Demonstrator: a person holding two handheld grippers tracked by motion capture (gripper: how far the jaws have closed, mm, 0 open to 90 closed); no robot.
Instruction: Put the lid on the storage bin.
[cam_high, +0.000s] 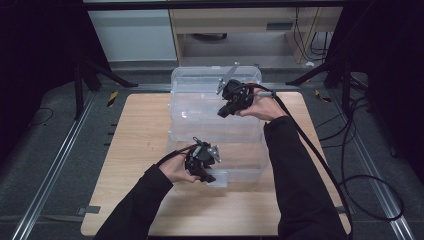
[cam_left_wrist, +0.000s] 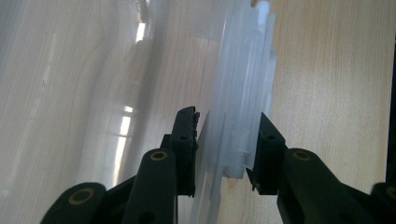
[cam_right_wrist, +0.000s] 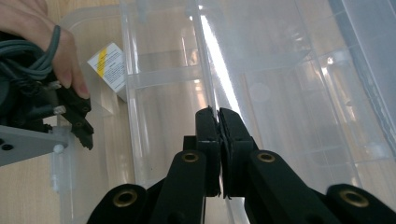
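A clear plastic storage box (cam_high: 250, 150) stands on the wooden table (cam_high: 140, 130). Its clear lid (cam_high: 200, 82) is tilted up toward the far side. My left gripper (cam_high: 212, 176) is at the box's near edge; in the left gripper view its jaws (cam_left_wrist: 225, 140) are closed on the cloudy white handle piece (cam_left_wrist: 243, 84) there. My right gripper (cam_high: 223, 112) is over the middle of the box. Its jaws (cam_right_wrist: 218, 122) are shut on the thin clear edge of the lid (cam_right_wrist: 208, 51). In the right gripper view the other hand (cam_right_wrist: 42, 32) and left gripper (cam_right_wrist: 79, 126) show at the left.
A yellow-and-white label (cam_right_wrist: 109, 65) is stuck on the box wall. Black cables (cam_high: 320, 160) trail off the table's right side to the floor. Metal rails (cam_high: 55, 165) and dark stand legs (cam_high: 100, 70) flank the table. Bare wood lies left of and in front of the box.
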